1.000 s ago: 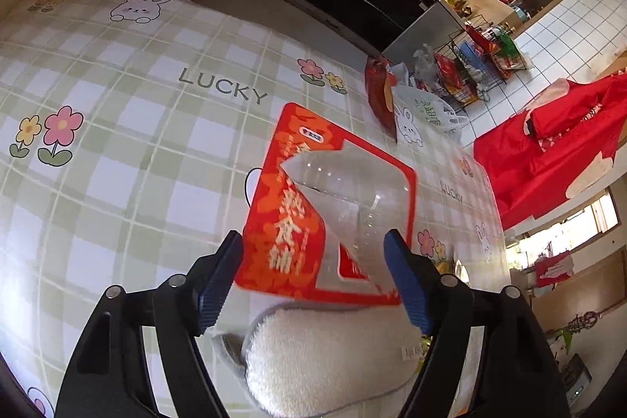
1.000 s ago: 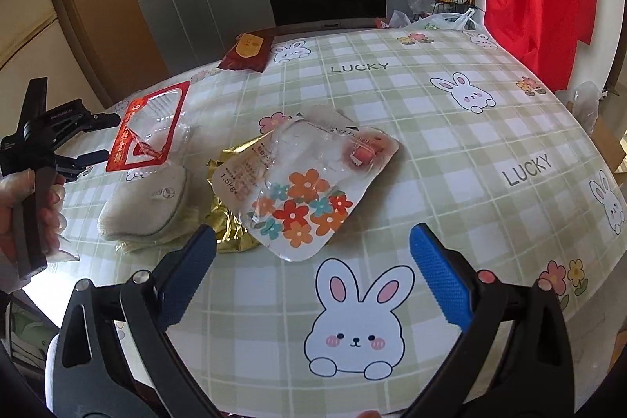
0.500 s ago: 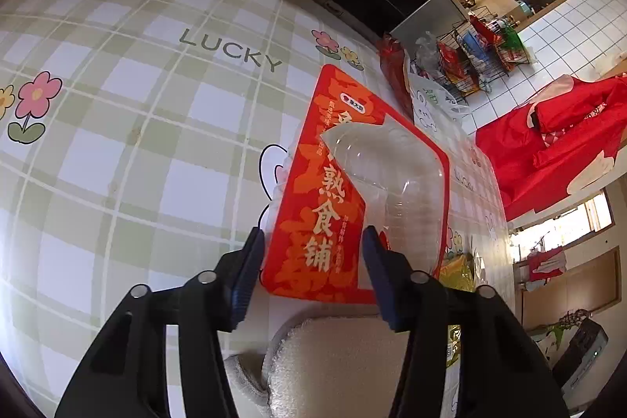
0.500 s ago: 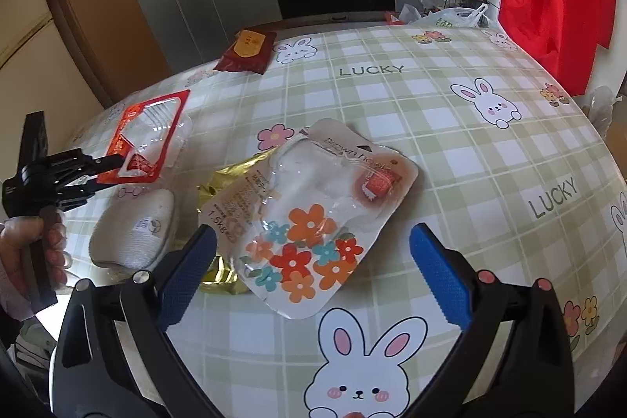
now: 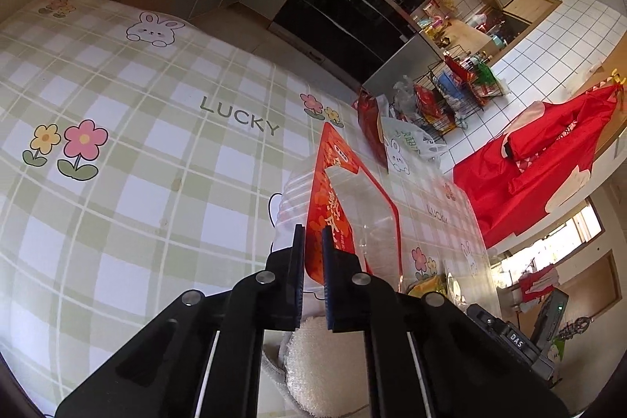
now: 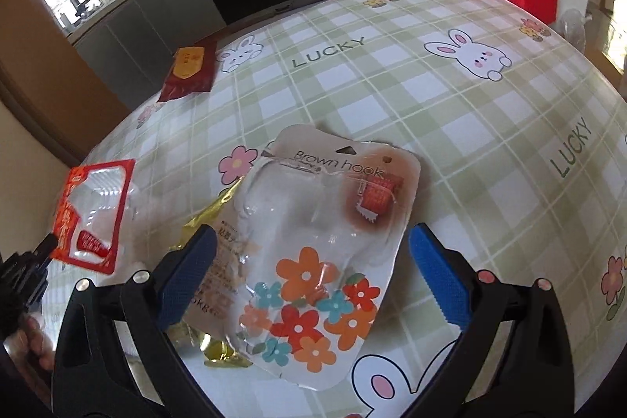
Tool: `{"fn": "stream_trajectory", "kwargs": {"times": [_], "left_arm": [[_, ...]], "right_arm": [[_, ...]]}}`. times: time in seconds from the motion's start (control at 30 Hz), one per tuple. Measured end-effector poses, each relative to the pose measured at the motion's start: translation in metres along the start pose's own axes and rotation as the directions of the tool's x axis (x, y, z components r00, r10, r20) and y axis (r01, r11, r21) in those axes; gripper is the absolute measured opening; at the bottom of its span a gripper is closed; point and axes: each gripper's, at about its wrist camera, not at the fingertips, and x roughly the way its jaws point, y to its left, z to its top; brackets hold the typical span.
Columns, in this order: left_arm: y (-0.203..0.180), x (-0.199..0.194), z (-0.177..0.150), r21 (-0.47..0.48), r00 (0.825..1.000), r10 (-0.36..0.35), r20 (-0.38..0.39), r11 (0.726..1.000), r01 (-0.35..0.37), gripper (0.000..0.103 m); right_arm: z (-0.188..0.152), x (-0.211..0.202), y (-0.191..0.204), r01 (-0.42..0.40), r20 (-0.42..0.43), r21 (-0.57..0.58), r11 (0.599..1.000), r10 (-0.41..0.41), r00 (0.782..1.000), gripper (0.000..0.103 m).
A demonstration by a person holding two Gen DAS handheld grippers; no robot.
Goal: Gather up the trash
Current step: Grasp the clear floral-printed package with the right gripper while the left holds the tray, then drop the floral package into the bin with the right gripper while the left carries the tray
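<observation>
A red card package with a clear plastic blister stands tilted up on its edge, and my left gripper is closing its jaws on the near red rim, pads pressing on it. The right wrist view shows the same red package at the far left, with the left gripper at its lower corner. A clear pouch printed with flowers and "Brown hook" lies flat on the table. My right gripper hovers open over the pouch's near half, a blue pad on either side, touching nothing.
A crumpled gold wrapper pokes out from under the pouch. A white fluffy pad lies just below the left gripper. A dark red packet sits at the far table edge. The checked tablecloth curves down at the edges.
The left jaws have closed onto the red package's rim, and the package now stands tilted up. The right gripper has moved in and down over the flower pouch and rolled slightly.
</observation>
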Motion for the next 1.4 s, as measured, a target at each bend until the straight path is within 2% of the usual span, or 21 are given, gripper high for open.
{"fn": "stream_trajectory", "kwargs": {"times": [0.23,0.37,0.43,0.83,1.13,1.4], "left_arm": [[-0.003,-0.02,-0.002,-0.003,0.999,-0.007,0.047,1.0,0.007,0.006],[-0.001,-0.028,-0.001,-0.016,0.998,-0.016,0.056,1.0,0.016,0.005],[-0.003,-0.032,-0.001,-0.014,0.998,-0.019,0.063,1.0,0.02,0.004],[-0.029,-0.072,0.005,0.044,0.992,-0.047,0.121,0.998,0.042,0.001],[-0.05,-0.113,0.003,0.076,0.983,-0.075,0.165,0.995,0.063,0.001],[-0.064,-0.161,-0.008,0.105,0.975,-0.094,0.202,0.992,0.073,0.001]], "right_arm": [[-0.002,0.018,-0.002,0.045,-0.061,0.057,0.997,-0.042,0.997,0.097],[-0.005,0.015,-0.01,-0.015,-0.057,0.103,0.995,0.021,0.998,0.087],[-0.006,0.009,-0.012,-0.047,-0.041,0.107,0.993,0.051,0.998,0.087],[-0.007,-0.047,0.002,-0.138,0.055,-0.015,0.99,0.139,0.989,0.084],[-0.015,-0.092,0.019,-0.231,0.095,-0.064,0.971,0.237,0.967,0.084],[-0.029,-0.142,0.038,-0.308,0.124,-0.133,0.942,0.324,0.938,0.084]]}}
